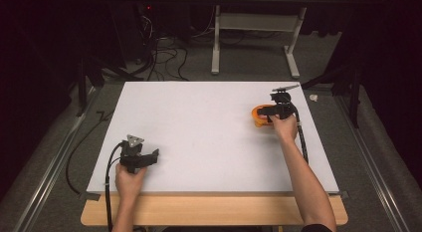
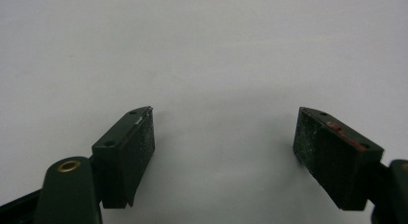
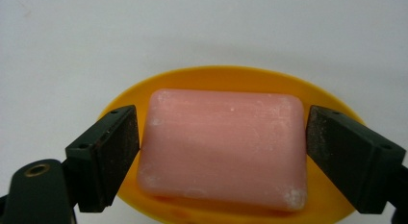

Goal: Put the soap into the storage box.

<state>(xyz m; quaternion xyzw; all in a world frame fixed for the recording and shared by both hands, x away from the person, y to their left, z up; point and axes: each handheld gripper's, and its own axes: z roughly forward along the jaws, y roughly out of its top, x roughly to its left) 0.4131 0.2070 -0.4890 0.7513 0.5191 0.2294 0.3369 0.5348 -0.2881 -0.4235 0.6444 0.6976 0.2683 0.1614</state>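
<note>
At the table's [image 1: 209, 137] 2 o'clock corner, the right gripper [image 3: 221, 147] brackets soap [image 3: 223, 149] in a dish [image 3: 231, 77], jaws apart and needing a square, even squeeze; the left gripper [image 2: 223, 152] idles agape at 7 o'clock.

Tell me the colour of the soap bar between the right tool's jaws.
Pink; the soap bar lies in an orange-yellow dish, clearest in the right gripper view.

Pink soap [image 3: 223, 147]; orange dish [image 3: 226, 77]; white table [image 1: 199, 122]; black jaws.

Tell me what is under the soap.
The pink soap lies in an orange dish on the white table, between the right gripper jaws. The dish floor beneath it is covered.
</note>
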